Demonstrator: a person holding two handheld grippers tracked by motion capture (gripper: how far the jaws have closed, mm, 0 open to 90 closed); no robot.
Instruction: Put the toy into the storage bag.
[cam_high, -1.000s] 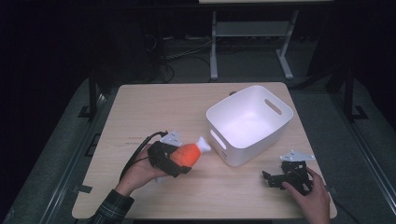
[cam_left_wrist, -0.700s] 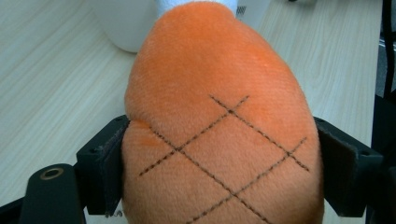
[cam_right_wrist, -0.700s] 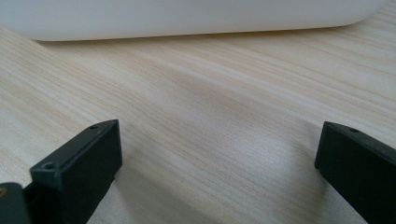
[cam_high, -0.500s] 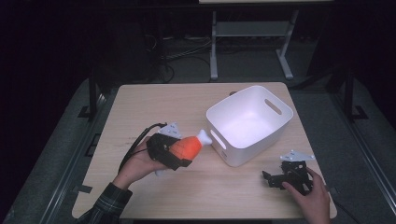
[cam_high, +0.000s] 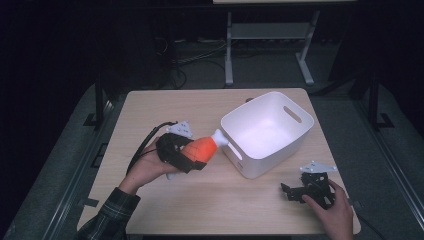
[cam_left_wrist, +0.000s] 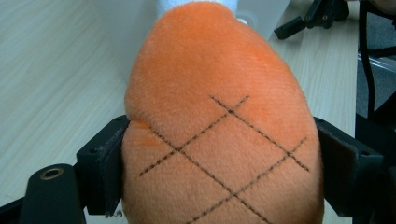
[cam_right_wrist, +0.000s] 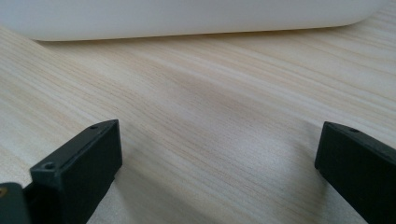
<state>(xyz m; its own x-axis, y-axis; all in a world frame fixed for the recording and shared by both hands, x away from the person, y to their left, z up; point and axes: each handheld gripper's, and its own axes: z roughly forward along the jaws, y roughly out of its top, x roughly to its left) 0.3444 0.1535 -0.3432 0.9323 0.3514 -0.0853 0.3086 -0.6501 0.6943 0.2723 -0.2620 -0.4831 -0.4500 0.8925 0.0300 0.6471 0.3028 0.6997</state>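
Since a second ago we have carried our left gripper (cam_high: 192, 155) up and right, so the orange plush toy (cam_high: 200, 149) clamped between its jaws now has its white tip touching the near-left rim of the white bin (cam_high: 295, 136). The grasp looks done; lifting it over the rim and releasing remain. Our right gripper (cam_high: 300, 192) rests wide open and empty on the table (cam_high: 165, 107), near right.
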